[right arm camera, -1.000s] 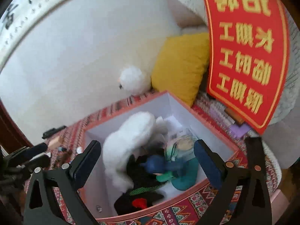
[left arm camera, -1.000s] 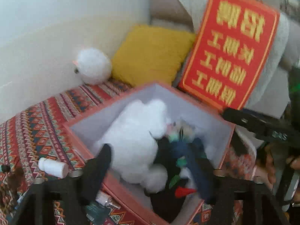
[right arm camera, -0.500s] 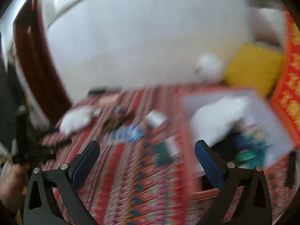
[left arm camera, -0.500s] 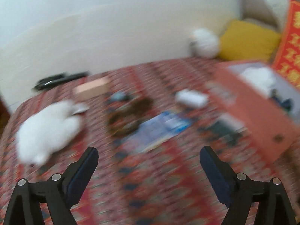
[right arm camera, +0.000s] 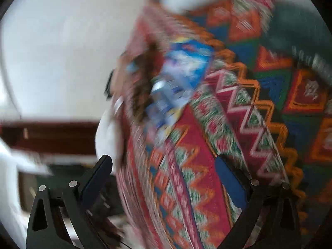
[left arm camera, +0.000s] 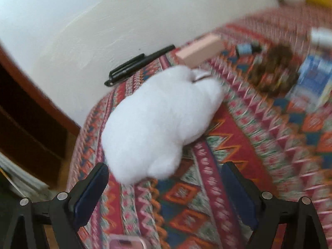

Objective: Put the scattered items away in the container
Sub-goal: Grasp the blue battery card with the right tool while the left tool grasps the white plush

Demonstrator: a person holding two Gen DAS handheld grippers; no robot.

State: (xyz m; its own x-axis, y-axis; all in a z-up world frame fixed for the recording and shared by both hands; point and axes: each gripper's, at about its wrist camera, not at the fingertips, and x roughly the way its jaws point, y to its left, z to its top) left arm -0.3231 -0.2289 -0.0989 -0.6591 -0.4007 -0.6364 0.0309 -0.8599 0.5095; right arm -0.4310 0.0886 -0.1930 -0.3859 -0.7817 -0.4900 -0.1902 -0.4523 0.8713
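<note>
Left gripper [left arm camera: 166, 186] spread wide, empty; the fluffy white plush toy [left arm camera: 159, 122] lies just ahead, long axis slanting up-right. Right gripper [right arm camera: 164, 178] also released, over blurred woven blanket [right arm camera: 207, 166].

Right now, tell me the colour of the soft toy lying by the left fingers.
White all over; the soft toy shows best in the left wrist view.

Your right wrist view is smeared by motion; the blue packet [right arm camera: 182, 83] at 12 o'clock is unreadable; in your left view a pink object [left arm camera: 126, 242] is cut off at 6 o'clock, and the white bottle [left arm camera: 321, 37] at 2 o'clock blurs.
</note>
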